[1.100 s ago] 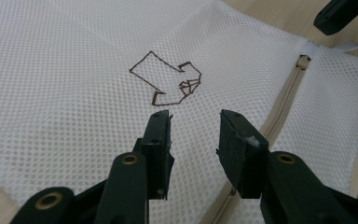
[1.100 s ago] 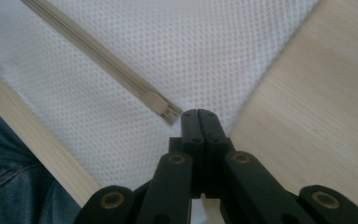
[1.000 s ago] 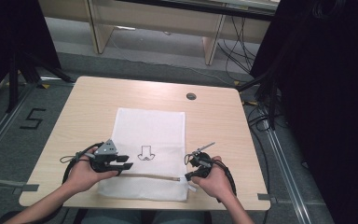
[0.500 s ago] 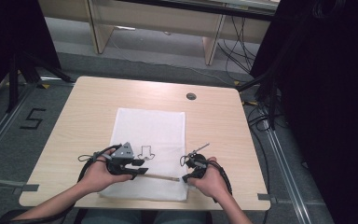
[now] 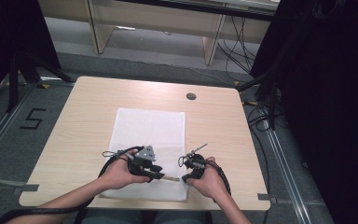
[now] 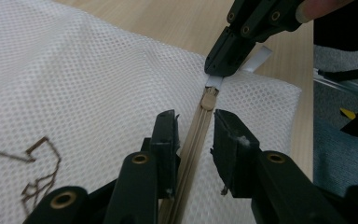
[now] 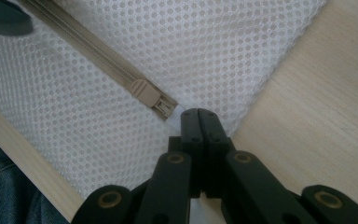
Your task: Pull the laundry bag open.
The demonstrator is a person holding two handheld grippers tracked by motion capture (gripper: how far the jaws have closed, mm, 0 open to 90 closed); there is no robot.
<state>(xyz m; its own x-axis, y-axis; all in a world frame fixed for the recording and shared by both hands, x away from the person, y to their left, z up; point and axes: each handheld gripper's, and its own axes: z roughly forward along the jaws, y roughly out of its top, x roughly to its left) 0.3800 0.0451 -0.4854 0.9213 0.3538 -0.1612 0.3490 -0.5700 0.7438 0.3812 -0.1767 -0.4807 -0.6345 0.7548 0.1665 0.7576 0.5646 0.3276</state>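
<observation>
A white mesh bag (image 5: 149,135) lies flat on the table, with a tan zipper (image 6: 196,130) along its near edge. The zipper's slider (image 7: 145,92) sits close to the bag's right corner. My left gripper (image 6: 193,123) is open, one jaw on either side of the zipper, a little short of the slider (image 6: 208,99). My right gripper (image 7: 198,114) is shut on the white tab (image 6: 260,59) at the zipper's end. In the high view the left gripper (image 5: 161,176) and right gripper (image 5: 185,177) nearly face each other at the bag's near right corner.
The wooden table (image 5: 84,116) has a round cable grommet (image 5: 191,96) at the back right. A dark line drawing (image 6: 32,172) marks the mesh near my left gripper. The table's near edge runs just behind both hands.
My left gripper has slid right along the bag's near edge, closing on the right gripper. The right gripper has hardly moved.
</observation>
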